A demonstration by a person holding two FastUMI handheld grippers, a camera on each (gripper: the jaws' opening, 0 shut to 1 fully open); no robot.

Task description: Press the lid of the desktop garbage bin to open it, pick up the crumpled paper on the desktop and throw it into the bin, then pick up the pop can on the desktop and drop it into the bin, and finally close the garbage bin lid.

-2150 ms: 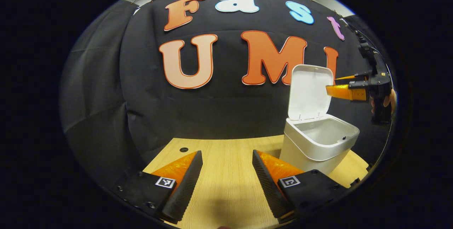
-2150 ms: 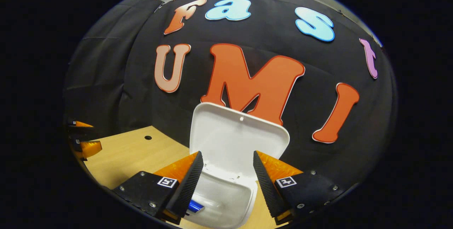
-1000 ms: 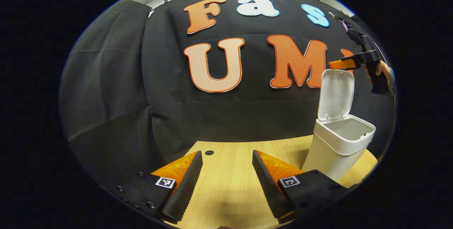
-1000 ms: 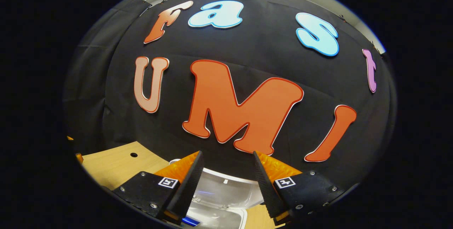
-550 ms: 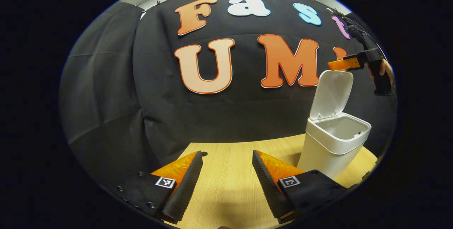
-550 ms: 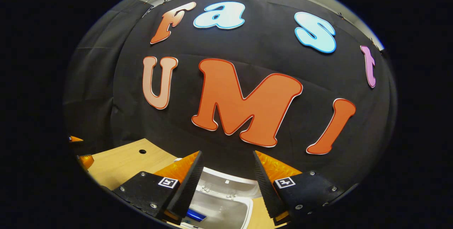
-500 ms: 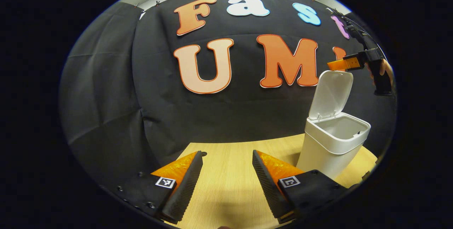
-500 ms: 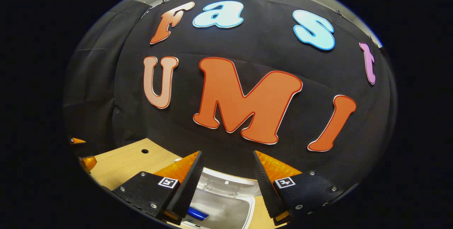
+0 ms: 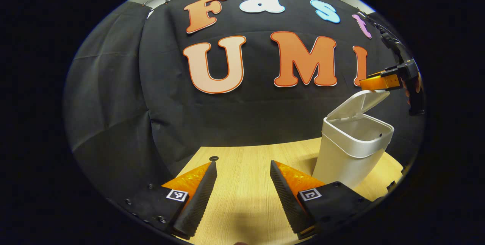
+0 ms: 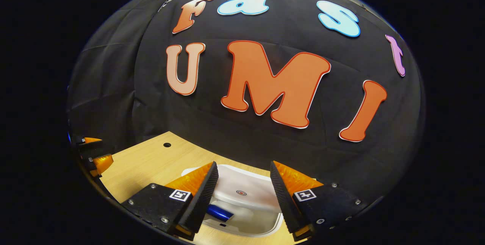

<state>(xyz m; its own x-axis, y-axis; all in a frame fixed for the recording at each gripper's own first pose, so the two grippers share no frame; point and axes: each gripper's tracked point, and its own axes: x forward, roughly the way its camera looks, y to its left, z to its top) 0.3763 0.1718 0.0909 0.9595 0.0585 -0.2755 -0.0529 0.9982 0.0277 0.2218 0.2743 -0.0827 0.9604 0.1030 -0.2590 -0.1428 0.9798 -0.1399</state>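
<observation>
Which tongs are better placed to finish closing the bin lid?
The right tongs: they sit on the half-lowered lid, directly above the garbage bin. The left tongs hover open above the desktop, beside the bin.

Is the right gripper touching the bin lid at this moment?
Touching. In the left gripper view, the right gripper rests on the raised edge of the half-lowered lid, with no gap between them.

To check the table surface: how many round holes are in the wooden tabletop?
1: a round hole near the wooden tabletop's far left edge; more may be hidden.
</observation>
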